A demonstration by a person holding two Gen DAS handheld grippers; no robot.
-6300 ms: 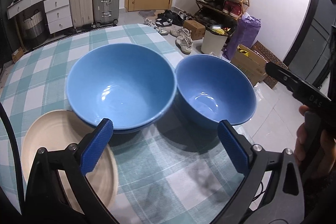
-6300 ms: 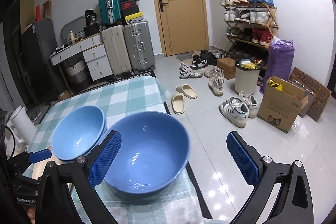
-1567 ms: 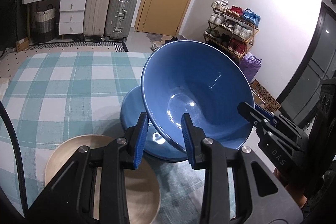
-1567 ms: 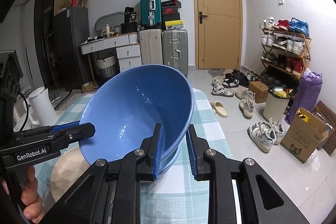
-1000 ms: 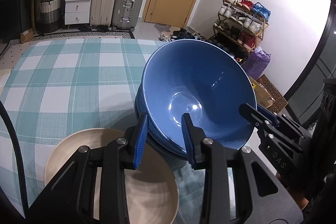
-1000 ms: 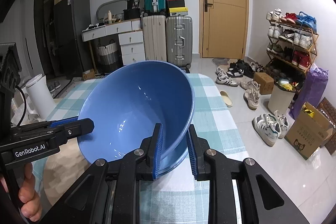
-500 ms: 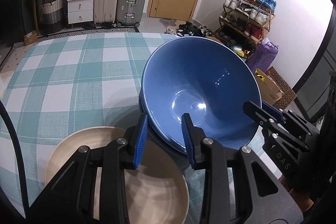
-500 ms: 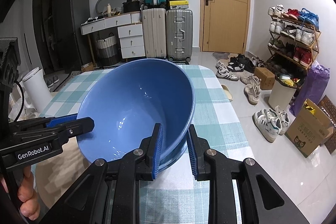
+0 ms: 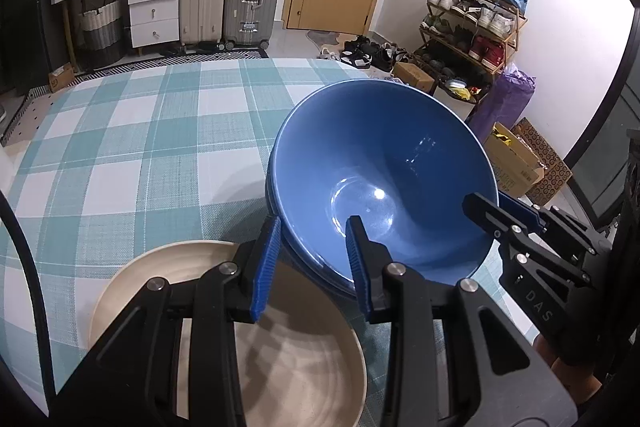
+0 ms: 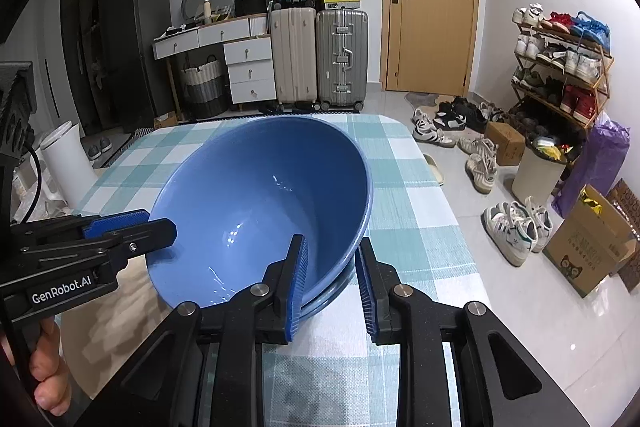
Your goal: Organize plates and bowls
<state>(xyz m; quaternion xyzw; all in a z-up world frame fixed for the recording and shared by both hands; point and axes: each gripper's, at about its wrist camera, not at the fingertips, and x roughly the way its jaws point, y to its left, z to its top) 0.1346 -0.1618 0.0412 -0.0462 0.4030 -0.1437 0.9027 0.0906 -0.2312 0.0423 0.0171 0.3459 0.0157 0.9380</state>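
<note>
Two blue bowls are nested on the checked tablecloth; the upper blue bowl [image 9: 380, 163] sits tilted inside the lower blue bowl [image 9: 320, 267], of which only the rim shows. My left gripper [image 9: 314, 263] is shut on the near rim of the stack. My right gripper [image 10: 332, 279] is shut on the opposite rim of the blue bowls [image 10: 260, 203]. Each gripper shows in the other's view, the right one [image 9: 520, 227] and the left one [image 10: 100, 239]. A beige plate [image 9: 224, 339] lies just left of the stack, under my left gripper.
The table [image 9: 120, 147] has a teal and white checked cloth; its right edge [image 10: 452, 211] is close to the bowls. Beyond are suitcases [image 10: 320, 55], a white drawer unit [image 10: 248, 67], a shoe rack [image 10: 560, 67], shoes and boxes on the floor.
The upper bowl, first held tilted above the lower one, has come down and settled into it. Both grippers lowered with it and stay shut on the rim.
</note>
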